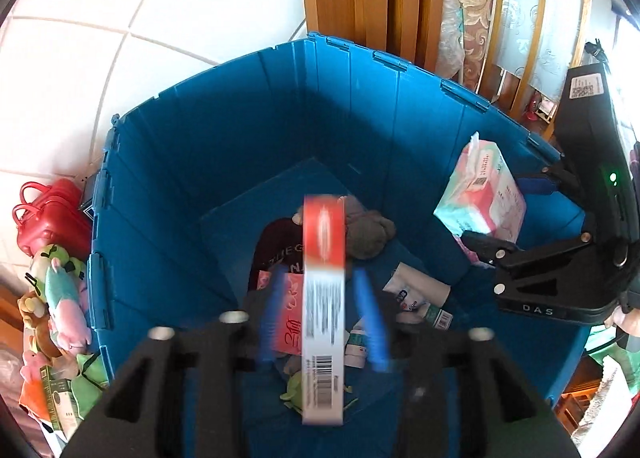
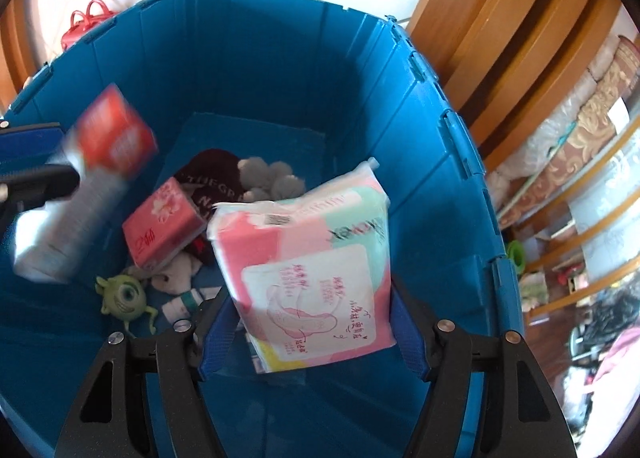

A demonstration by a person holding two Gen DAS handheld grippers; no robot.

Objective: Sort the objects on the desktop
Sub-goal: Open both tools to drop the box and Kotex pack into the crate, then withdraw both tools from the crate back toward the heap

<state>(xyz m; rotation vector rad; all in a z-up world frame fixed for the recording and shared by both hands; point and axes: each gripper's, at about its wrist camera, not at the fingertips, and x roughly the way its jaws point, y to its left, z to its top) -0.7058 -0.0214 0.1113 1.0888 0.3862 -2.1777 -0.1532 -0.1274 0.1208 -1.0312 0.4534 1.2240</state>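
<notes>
Desktop objects: several lie on the floor of the deep blue plastic crate.
Left gripper: jaws stand apart over the crate; a long white carton with a red end is between the blue fingers, blurred, with a gap on each side.
Right gripper: jaws wide, pressing both sides of a pink and mint soft plastic pack above the crate.
Crate floor: pink tissue box, green one-eyed toy, grey plush.
</notes>
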